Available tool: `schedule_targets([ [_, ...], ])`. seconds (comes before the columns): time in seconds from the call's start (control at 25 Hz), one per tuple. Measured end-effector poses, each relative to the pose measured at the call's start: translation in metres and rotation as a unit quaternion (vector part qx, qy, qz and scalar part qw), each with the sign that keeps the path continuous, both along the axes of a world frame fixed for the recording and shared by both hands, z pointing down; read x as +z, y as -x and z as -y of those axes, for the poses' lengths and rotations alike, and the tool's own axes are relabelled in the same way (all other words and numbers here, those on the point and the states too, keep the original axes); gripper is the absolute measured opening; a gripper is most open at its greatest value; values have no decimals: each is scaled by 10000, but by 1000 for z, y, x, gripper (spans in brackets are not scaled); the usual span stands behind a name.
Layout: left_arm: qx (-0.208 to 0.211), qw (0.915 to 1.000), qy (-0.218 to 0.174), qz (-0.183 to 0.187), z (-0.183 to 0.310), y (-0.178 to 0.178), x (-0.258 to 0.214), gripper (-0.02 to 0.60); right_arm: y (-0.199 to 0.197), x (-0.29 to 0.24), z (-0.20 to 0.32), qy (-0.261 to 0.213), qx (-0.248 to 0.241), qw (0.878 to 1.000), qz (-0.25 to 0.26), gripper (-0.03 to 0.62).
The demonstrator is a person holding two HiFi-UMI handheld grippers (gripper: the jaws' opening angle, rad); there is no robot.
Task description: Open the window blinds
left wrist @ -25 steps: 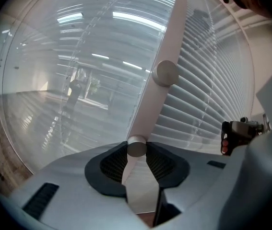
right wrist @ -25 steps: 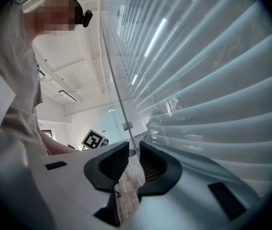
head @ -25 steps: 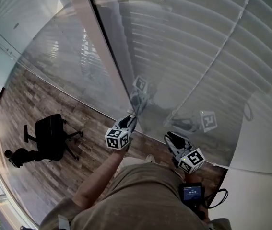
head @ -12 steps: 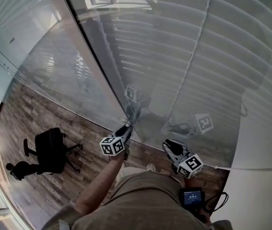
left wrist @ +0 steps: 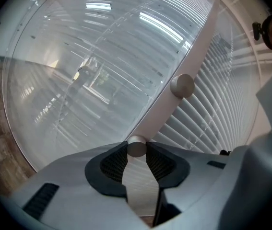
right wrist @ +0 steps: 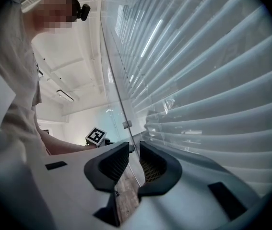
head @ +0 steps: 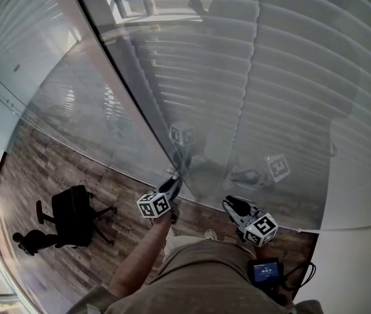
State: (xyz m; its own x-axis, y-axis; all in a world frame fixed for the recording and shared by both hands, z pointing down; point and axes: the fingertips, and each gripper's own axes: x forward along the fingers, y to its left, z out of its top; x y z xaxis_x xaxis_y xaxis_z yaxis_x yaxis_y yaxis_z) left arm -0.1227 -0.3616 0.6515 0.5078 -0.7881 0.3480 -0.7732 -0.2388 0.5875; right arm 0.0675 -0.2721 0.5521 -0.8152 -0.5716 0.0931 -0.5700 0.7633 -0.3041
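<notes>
Grey horizontal blinds (head: 303, 77) hang behind a glass wall, and also show in the left gripper view (left wrist: 212, 114) and the right gripper view (right wrist: 212, 80). A pale frame post (left wrist: 174, 109) runs up between the panes and carries a small round silver knob (left wrist: 136, 146). My left gripper (left wrist: 136, 153) is shut on that knob, one pad on each side. In the head view the left gripper (head: 172, 187) points at the post's foot. My right gripper (right wrist: 135, 157) stands open close to the glass with nothing between its pads, low right in the head view (head: 234, 205).
A second round knob (left wrist: 182, 86) sits higher on the post. A black office chair (head: 74, 211) stands on the wood floor (head: 35, 175) at the left. A small screen device (head: 267, 271) hangs at the person's waist. The glass reflects both grippers.
The left gripper has rolled about its own axis while staying on the knob. The right gripper has hardly moved. The head camera has tilted a little.
</notes>
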Motion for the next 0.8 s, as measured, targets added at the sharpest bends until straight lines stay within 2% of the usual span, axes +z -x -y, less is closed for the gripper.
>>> schedule_targets([
  [0.56,-136,9971,179,-721,-4,1,-4,133,1,-1,-9,30,-20,10000,-7,74],
  [0.8,-159,9931,301,-1124,-4,0,-9,133,7,-4,-12,44,-31,10000,0,74],
])
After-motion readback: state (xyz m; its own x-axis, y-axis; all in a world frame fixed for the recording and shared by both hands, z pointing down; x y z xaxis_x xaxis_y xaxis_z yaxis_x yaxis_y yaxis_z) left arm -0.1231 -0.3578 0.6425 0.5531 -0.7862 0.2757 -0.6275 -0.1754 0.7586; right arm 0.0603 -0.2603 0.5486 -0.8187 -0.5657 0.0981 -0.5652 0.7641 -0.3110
